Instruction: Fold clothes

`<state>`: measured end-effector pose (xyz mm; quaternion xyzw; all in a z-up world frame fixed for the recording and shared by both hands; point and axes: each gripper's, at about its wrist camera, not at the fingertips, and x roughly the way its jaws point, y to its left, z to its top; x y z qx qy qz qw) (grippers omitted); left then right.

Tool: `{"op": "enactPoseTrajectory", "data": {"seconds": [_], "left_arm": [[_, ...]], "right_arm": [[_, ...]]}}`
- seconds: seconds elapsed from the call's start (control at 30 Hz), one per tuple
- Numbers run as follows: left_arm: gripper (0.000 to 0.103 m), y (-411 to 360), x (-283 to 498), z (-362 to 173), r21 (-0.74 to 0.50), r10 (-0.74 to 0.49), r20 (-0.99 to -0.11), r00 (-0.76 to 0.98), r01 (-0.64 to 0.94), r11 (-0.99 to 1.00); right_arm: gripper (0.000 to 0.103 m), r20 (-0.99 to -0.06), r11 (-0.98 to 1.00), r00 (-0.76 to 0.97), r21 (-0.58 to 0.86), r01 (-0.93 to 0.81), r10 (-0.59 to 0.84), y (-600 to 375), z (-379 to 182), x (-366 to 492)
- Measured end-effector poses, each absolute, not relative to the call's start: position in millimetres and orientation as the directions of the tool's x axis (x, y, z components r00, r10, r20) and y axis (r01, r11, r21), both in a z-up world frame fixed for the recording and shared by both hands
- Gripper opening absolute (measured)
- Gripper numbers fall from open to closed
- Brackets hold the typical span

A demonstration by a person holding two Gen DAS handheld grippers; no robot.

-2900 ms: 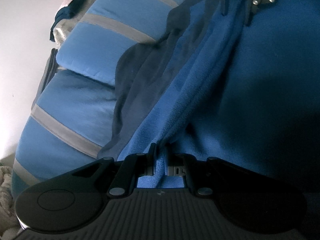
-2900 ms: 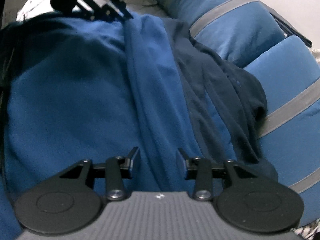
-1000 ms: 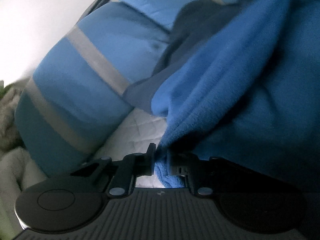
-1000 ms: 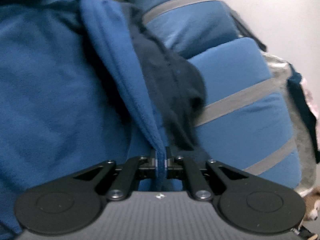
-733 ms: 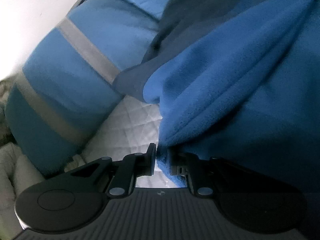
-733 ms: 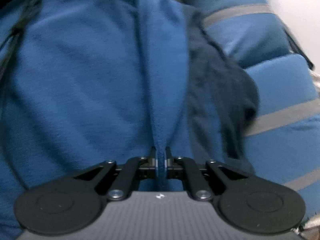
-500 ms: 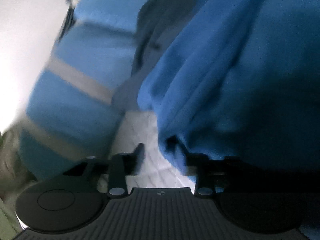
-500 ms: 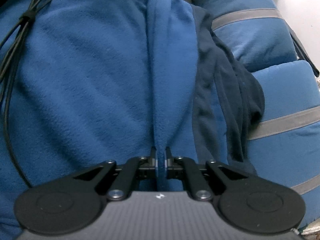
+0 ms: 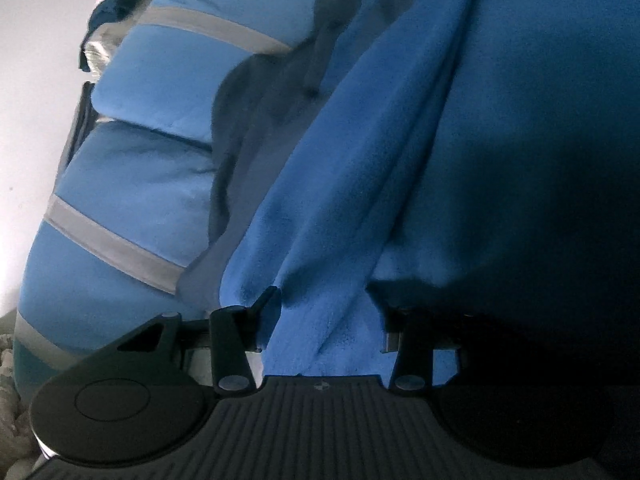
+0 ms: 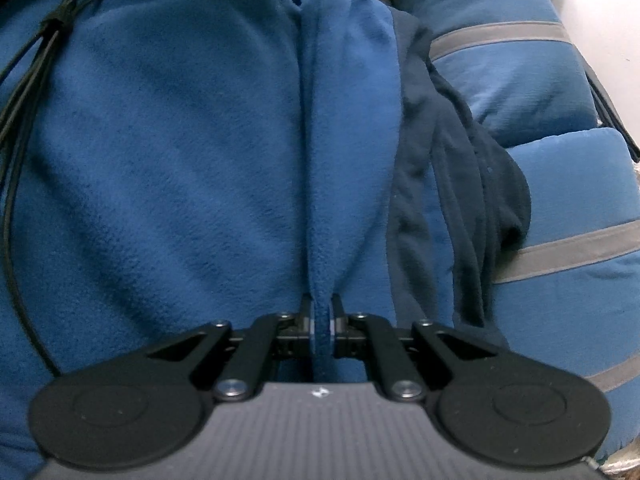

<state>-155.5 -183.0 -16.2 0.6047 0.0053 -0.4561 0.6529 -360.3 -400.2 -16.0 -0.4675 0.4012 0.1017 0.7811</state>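
A blue fleece garment (image 9: 400, 168) fills most of the left wrist view and also shows in the right wrist view (image 10: 168, 168). My left gripper (image 9: 324, 316) is open, its fingers spread wide with a fold of fleece lying loose between them. My right gripper (image 10: 321, 320) is shut on a pinched ridge of the blue fleece that runs away up the middle of the view. A dark navy garment (image 10: 452, 184) lies bunched along the fleece's right edge, and it shows in the left wrist view (image 9: 256, 120) too.
Blue cushions with grey stripes (image 10: 560, 208) lie to the right in the right wrist view and to the left in the left wrist view (image 9: 132, 184). A black cable (image 10: 24, 92) crosses the fleece at far left. A pale wall (image 9: 32, 80) stands behind.
My left gripper has opened and let go of the fleece edge it held, then swung back over the cushions. My right gripper closed on the fleece ridge and still holds it.
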Motion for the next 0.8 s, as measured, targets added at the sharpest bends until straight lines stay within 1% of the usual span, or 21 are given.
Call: {"op": "enactPoseTrajectory", "data": {"seconds": [0.03, 0.07, 0.13, 0.5, 0.57, 0.7, 0.77, 0.8], "left_arm": [[0.020, -183.3, -155.3, -15.5, 0.780, -0.587, -0.562, 0.582, 0.609, -0.143], [0.015, -183.2, -154.9, -14.1, 0.774, -0.587, -0.565, 0.580, 0.619, -0.133], [0.009, -180.1, -153.7, -9.1, 0.760, -0.585, -0.577, 0.571, 0.638, -0.127], [0.007, -163.6, -157.8, 0.6, 0.720, -0.539, -0.646, 0.540, 0.665, -0.197], [0.008, -160.0, -158.4, 1.4, 0.718, -0.528, -0.654, 0.541, 0.664, -0.209], [0.010, -156.6, -159.9, 3.7, 0.759, -0.563, -0.601, 0.568, 0.627, -0.177], [0.025, -159.1, -159.1, 2.4, 0.781, -0.567, -0.576, 0.590, 0.602, -0.167], [0.036, -161.0, -158.3, 1.4, 0.786, -0.567, -0.570, 0.594, 0.596, -0.166]], "right_arm": [[0.007, -0.722, 0.540, 0.657, -0.649, -0.536, -0.217, -400.1, -16.7, -360.2], [0.007, -0.723, 0.538, 0.656, -0.650, -0.537, -0.217, -399.9, -17.4, -360.1], [0.007, -0.724, 0.536, 0.655, -0.649, -0.539, -0.218, -400.0, -18.2, -359.9], [0.008, -0.725, 0.529, 0.651, -0.653, -0.542, -0.227, -398.4, -18.9, -360.4], [0.008, -0.725, 0.529, 0.651, -0.652, -0.542, -0.227, -399.3, -18.9, -360.0], [0.011, -0.724, 0.524, 0.651, -0.655, -0.545, -0.228, -398.7, -19.9, -360.5], [0.014, -0.724, 0.519, 0.651, -0.657, -0.547, -0.229, -398.4, -20.6, -360.5], [0.014, -0.723, 0.517, 0.651, -0.657, -0.548, -0.230, -398.1, -21.0, -360.6]]}}
